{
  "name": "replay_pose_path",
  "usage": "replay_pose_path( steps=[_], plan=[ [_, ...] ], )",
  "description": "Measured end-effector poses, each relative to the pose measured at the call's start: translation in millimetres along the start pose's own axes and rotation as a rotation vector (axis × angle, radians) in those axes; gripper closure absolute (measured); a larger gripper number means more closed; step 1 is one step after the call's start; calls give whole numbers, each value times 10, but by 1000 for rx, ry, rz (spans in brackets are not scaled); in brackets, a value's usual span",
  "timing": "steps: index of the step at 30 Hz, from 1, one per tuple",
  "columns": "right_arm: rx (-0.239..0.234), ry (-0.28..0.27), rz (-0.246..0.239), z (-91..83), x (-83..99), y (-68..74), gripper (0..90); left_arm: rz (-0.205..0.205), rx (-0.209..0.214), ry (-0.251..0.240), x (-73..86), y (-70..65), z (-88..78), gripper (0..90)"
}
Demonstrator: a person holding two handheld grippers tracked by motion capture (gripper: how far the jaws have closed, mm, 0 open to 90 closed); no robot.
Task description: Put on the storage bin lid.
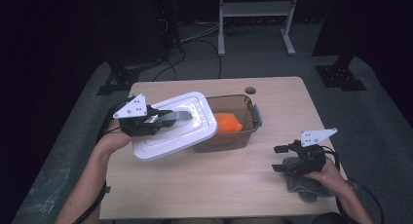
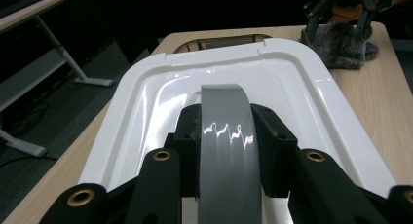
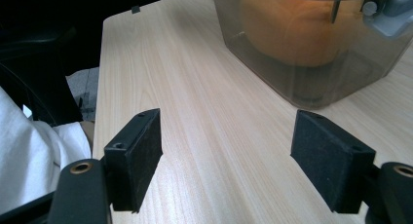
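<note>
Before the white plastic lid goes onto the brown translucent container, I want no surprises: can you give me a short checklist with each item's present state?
1. Left gripper shut on the white plastic lid's grey handle: ok.
2. Lid squared to the brown translucent container: not ok, it hangs tilted and offset over the left end.
3. Orange item below the rim: cannot tell.
4. Right gripper away from the container: ok, it is open over bare wooden table.
5. Grey latch on the container's right end out of the lid's way: cannot tell.
6. Grey fuzzy cloth away from the container: ok, under the right hand.
</note>
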State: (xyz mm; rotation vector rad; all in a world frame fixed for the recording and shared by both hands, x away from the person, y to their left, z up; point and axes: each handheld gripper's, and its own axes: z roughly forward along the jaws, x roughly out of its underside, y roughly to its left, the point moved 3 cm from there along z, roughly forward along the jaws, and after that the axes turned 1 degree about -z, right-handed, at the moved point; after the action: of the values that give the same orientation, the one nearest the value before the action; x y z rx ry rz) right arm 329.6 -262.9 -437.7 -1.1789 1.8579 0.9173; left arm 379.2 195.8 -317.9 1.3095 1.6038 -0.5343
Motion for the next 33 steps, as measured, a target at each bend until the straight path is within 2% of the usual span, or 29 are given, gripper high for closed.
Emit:
replay_pose_path(
  steps=[11,33],
  plan=[
    [-4,-2,-4,6,-11,2,260,14,24,12,-91,87,212,661],
    [-8,-9,1,-11,4,-6,260,54,90,-7,-285,178,661,661]
  ],
)
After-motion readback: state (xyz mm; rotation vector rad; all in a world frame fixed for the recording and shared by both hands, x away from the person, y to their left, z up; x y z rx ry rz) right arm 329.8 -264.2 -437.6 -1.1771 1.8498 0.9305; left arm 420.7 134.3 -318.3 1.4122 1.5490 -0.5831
